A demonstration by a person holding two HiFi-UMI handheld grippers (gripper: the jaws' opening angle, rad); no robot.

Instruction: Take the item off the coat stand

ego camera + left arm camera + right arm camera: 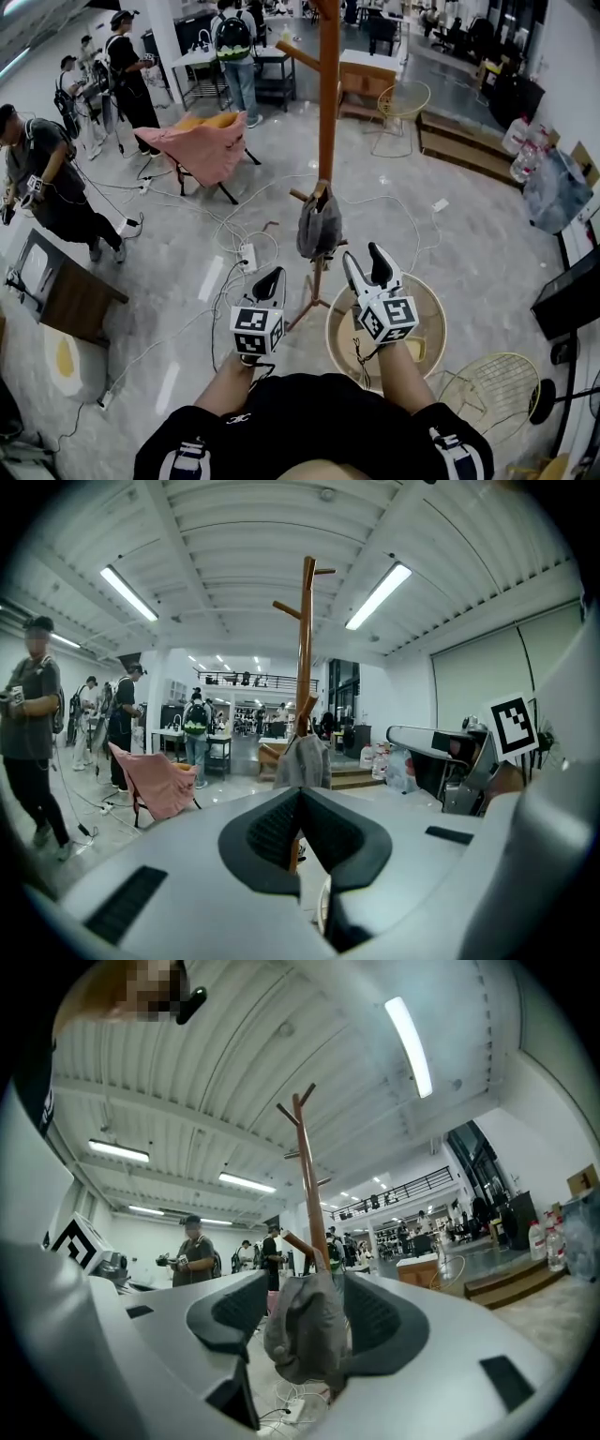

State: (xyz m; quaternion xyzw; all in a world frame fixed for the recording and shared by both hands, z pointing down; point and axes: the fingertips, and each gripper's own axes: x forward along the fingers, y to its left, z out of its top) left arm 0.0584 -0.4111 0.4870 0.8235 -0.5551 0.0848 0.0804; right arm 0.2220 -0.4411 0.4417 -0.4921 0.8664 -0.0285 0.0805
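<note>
A tall wooden coat stand [328,103] rises from the floor in front of me. A grey cap [319,228] hangs from one of its low pegs. My right gripper [367,262] is just to the right of the cap and a little short of it, open. In the right gripper view the cap [307,1330] shows in the gap between the spread jaws, with the pads clear of it. My left gripper [269,281] is lower and to the left, shut and holding nothing. In the left gripper view the stand [305,649] and cap [302,761] lie straight ahead.
A pink folding chair [202,145] stands beyond the stand on the left. Cables and a power strip [248,255] lie around the stand's base. A round wicker table [427,314] sits under my right arm, beside a wire chair [487,389]. People [47,178] stand at the left.
</note>
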